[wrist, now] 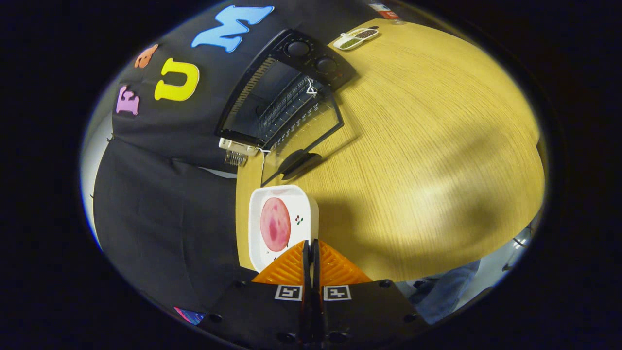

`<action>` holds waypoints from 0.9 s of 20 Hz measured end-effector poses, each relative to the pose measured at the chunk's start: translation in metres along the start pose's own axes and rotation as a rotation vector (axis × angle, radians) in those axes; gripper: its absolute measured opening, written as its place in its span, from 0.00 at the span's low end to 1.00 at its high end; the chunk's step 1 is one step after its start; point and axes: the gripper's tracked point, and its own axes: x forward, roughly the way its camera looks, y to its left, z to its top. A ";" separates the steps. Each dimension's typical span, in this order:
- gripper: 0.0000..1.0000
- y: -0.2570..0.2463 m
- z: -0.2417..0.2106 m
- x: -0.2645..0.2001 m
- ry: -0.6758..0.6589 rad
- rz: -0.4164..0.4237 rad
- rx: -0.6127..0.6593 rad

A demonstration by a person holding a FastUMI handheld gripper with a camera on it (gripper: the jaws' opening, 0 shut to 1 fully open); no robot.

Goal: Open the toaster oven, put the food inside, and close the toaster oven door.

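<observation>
The gripper was seen with its two fingers drawn together at the near rim of a white square plate, apparently pinching that rim, though true contact on both sides could not be confirmed. On the plate a round pink slice of food was carried, beside a small printed motif. The plate was held at the near edge of a wooden table with a pale yellow grain, across which broad shadows were cast. Beyond the plate, the toaster oven was found with its glass door lowered open and its wire rack exposed. Farther off, a small divided dish was set on the table. Black cloth was hung behind the table.
</observation>
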 end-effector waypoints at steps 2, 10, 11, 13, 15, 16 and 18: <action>0.02 0.010 0.003 0.002 -0.051 0.009 0.035; 0.02 0.042 0.035 0.019 -0.224 0.058 0.189; 0.02 0.044 0.040 0.022 -0.250 0.063 0.212; 0.02 0.049 0.052 0.030 -0.300 0.080 0.264; 0.02 0.050 0.063 0.038 -0.341 0.078 0.311; 0.02 0.049 0.068 0.042 -0.356 0.070 0.330; 0.02 0.052 0.080 0.055 -0.378 0.056 0.358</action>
